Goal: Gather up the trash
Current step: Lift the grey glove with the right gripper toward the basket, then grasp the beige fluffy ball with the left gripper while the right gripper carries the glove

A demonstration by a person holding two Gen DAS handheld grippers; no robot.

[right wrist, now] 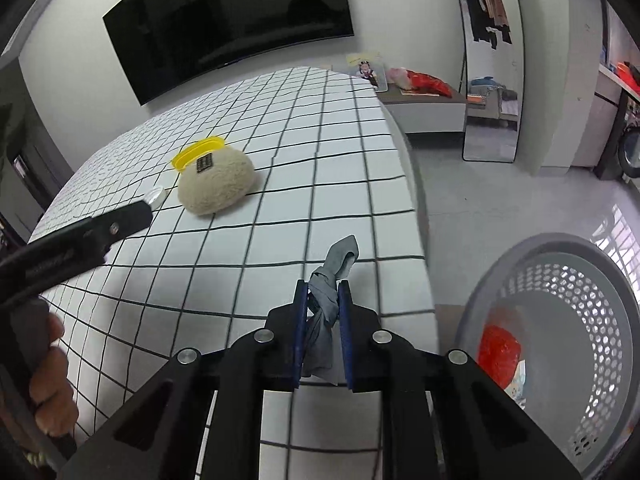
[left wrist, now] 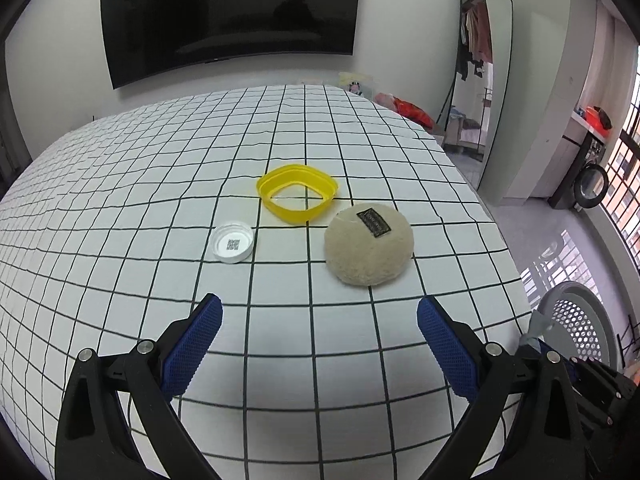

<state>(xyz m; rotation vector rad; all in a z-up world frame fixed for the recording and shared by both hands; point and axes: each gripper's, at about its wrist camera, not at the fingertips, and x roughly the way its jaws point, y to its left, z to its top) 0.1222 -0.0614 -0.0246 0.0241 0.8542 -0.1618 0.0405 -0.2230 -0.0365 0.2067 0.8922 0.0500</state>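
Note:
My right gripper is shut on a twisted grey scrap of cloth or plastic, held above the right edge of the checked table. To its lower right on the floor stands a grey perforated basket with a red item inside. My left gripper is open over the table with nothing between its blue pads. Ahead of it lie a white bottle cap, a yellow plastic ring and a round beige plush pad. The right wrist view shows the same beige pad.
The grey basket shows past the table's right edge in the left wrist view. A dark TV hangs on the far wall and a tall mirror leans at the right. A hand holds the left tool.

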